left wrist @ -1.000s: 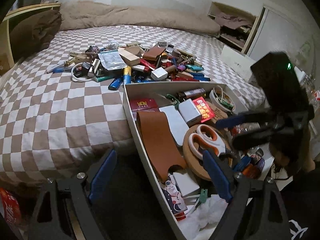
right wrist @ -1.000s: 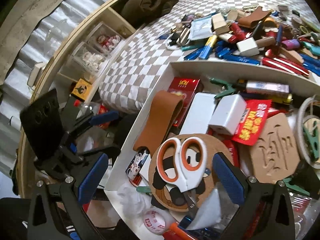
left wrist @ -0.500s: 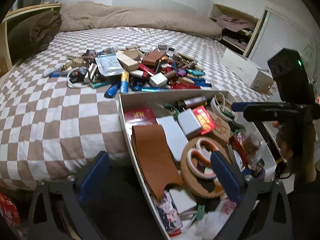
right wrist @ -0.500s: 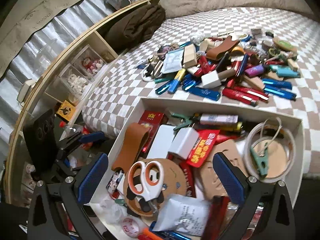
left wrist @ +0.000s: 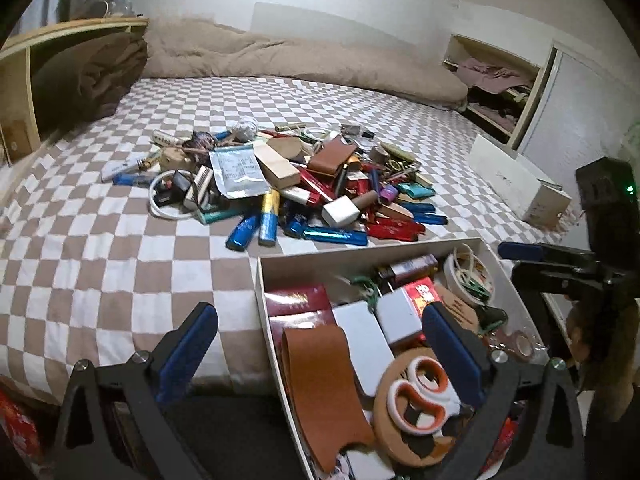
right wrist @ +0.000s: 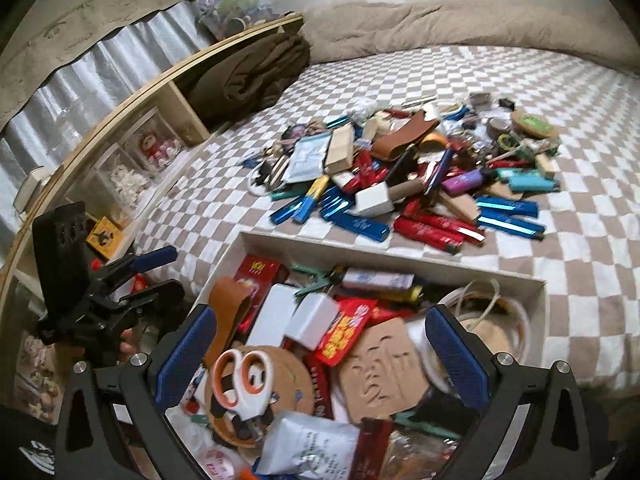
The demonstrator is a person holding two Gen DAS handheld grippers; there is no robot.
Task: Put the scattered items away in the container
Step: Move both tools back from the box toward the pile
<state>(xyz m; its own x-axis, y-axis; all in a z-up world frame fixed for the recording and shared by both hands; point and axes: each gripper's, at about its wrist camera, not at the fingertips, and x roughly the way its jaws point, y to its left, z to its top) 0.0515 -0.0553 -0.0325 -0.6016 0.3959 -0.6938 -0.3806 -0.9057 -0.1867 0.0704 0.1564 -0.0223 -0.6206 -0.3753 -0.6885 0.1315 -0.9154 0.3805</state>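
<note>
While both claws hung released and empty, the left gripper (left wrist: 320,356) having just widened, the right gripper (right wrist: 322,354) hovered above the container (right wrist: 400,257), scissors (right wrist: 240,380) below.

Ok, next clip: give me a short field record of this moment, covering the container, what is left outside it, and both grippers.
container: white rectangular box at the edge of the checkered bed, already crowded
in container: orange-and-white scissors on a round cork coaster, brown leather strap, red packets, white boxes
outside container: pile of scattered items on the bed beyond the box, including blue and red foil tubes
left gripper: open, nothing between its pads; jaws have just been opening
right gripper: open, empty, over the box
</note>
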